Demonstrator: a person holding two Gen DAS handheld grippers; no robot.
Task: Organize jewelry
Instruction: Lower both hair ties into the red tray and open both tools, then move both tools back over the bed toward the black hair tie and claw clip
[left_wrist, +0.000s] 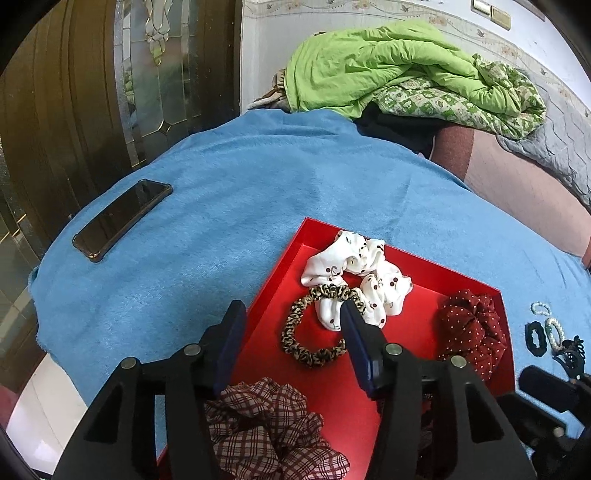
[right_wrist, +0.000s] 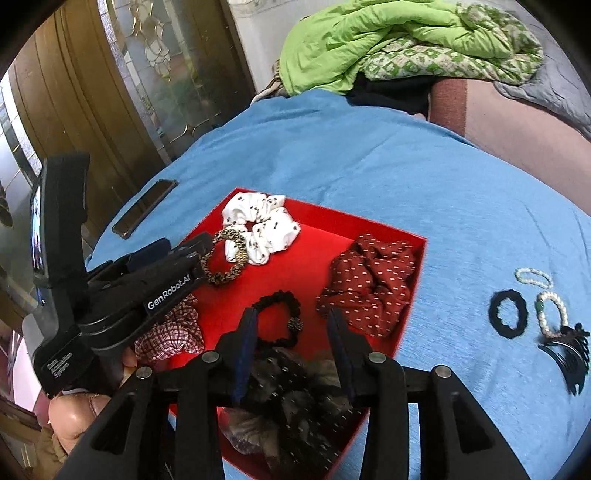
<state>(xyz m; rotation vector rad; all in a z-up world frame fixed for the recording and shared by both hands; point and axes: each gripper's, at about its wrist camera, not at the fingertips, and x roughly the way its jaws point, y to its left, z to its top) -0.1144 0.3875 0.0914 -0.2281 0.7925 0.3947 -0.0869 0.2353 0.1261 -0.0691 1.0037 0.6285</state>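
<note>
A red tray (left_wrist: 421, 266) (right_wrist: 332, 218) on a blue cloth holds a white cherry scrunchie (left_wrist: 354, 273) (right_wrist: 262, 225), a leopard hair tie (left_wrist: 310, 332) (right_wrist: 225, 258), a dark red dotted scrunchie (left_wrist: 472, 332) (right_wrist: 369, 280), a plaid scrunchie (left_wrist: 269, 428) (right_wrist: 170, 332), a thin black hair tie (right_wrist: 280, 321) and a black sheer scrunchie (right_wrist: 291, 398). My left gripper (left_wrist: 291, 317) (right_wrist: 184, 247) is open and empty over the tray beside the leopard tie. My right gripper (right_wrist: 291, 325) is open and empty over the black hair tie.
On the cloth right of the tray lie a black hair tie (right_wrist: 509, 314) (left_wrist: 535, 338), pearl bracelets (right_wrist: 550, 306) (left_wrist: 554, 328) and a black claw clip (right_wrist: 569, 354). A phone (left_wrist: 122, 218) (right_wrist: 146, 212) lies at the far left. A green quilt (left_wrist: 406, 70) is at the back.
</note>
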